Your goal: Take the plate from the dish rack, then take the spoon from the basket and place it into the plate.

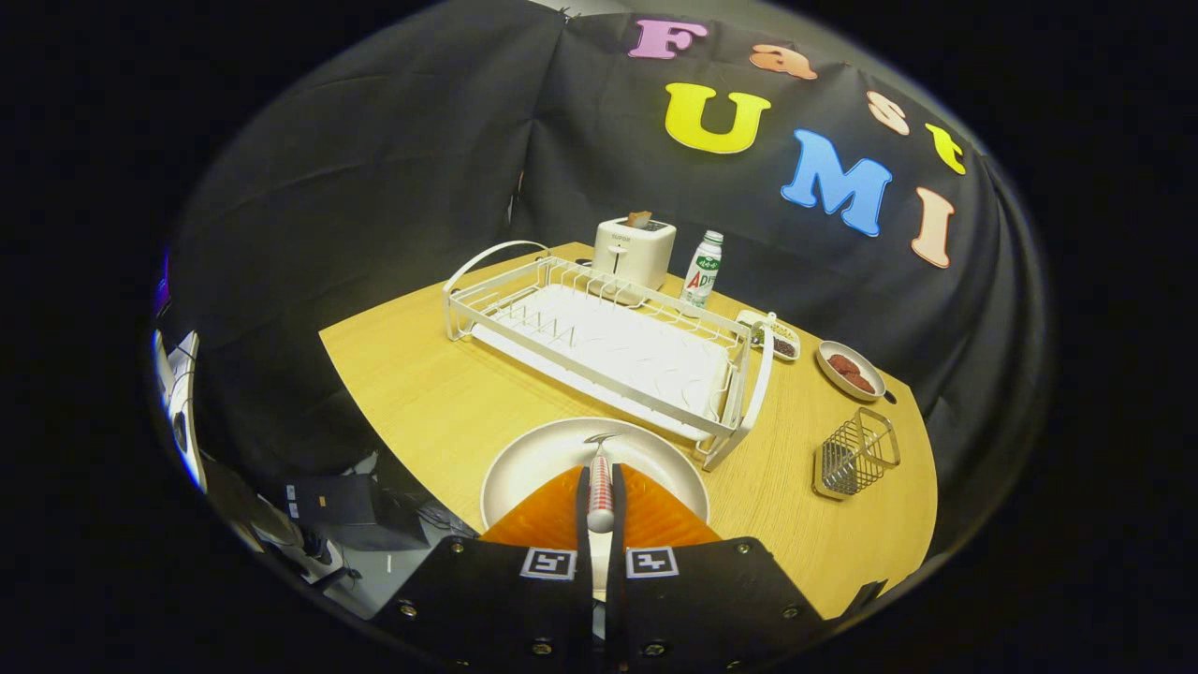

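We see the spoon (600, 487) clamped between the two orange fingers (543, 515) of the gripper (600, 510): its red-and-white handle runs straight forward along the narrow gap, with both pads pressing its sides. The metal bowl end sticks out past the fingertips and sits over the white plate (533, 459) (whether it touches the plate surface we cannot tell). The plate lies flat on the wooden table (421, 393), directly under and just ahead of the fingers, near the table's near edge.

Just beyond the plate, and close to its far-right rim, stands the white wire dish rack (608, 346), set diagonally from far left to near right; we see no dishes in its slots. To the right of the plate, well apart from it, the wire basket (856, 454) stands on the table.

Farther out, behind the rack, we note a white toaster (635, 251) with something brown poking from its slot, and a small bottle (703, 270) just to its right. At far right sit a small tray (777, 339) with dark contents and a round dish (850, 370) holding reddish-brown pieces.
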{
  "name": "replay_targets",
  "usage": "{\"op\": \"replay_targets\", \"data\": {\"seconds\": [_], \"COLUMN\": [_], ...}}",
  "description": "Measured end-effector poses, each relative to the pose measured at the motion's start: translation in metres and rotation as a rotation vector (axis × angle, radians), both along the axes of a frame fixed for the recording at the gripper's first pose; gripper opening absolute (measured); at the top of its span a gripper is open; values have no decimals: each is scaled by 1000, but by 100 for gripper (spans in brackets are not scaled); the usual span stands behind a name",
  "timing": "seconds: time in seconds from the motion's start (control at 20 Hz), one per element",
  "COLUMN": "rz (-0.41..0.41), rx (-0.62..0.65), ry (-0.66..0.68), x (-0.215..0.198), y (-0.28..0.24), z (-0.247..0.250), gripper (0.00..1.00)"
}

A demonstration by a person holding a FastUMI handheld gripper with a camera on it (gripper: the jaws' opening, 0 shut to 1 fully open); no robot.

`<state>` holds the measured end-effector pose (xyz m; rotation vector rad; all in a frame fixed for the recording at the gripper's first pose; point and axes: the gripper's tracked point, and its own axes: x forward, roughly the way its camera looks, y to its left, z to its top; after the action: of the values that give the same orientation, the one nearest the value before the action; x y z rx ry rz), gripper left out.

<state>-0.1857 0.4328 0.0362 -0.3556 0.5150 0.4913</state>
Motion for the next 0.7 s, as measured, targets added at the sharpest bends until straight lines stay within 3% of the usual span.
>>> {"op": "replay_targets", "data": {"seconds": [0.5, 0.55, 0.7], "rz": [7, 6, 0], "rx": [-10, -27, -26], "ry": [31, 43, 68], "x": [12, 12, 10], "y": [-10, -13, -19], "z": [-24, -31, -41], "gripper": [6, 11, 13]}}
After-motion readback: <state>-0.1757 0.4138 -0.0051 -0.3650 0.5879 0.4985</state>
